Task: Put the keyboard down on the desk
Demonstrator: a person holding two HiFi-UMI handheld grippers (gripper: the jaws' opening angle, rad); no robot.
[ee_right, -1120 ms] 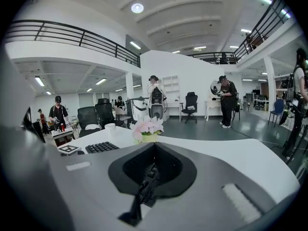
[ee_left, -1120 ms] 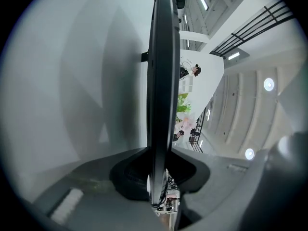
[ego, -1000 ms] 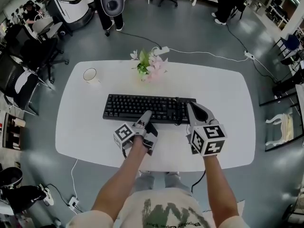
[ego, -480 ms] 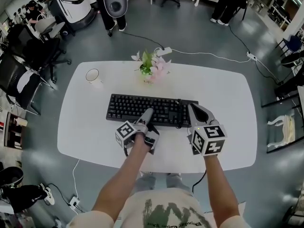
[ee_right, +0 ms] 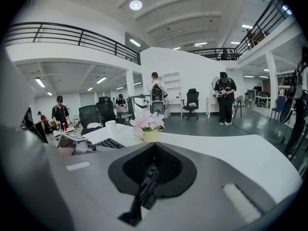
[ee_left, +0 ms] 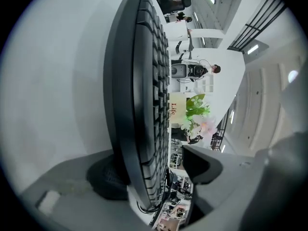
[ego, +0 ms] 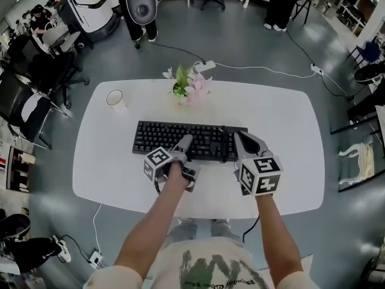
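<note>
A black keyboard (ego: 180, 136) lies flat on the white desk (ego: 283, 113), in front of a pot of pink flowers (ego: 189, 86) and a white cup (ego: 114, 96). The left gripper (ego: 185, 144) sits at the keyboard's near edge, its jaws opening with that edge between them, one jaw clear of the keys. The right gripper (ego: 241, 138), at the keyboard's right end, has its jaws closed on a thin black cable (ee_right: 146, 189).

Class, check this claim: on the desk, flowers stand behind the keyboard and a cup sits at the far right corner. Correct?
No. The head view shows the cup at the far left corner of the desk; the keyboard and flowers are as stated.
</note>
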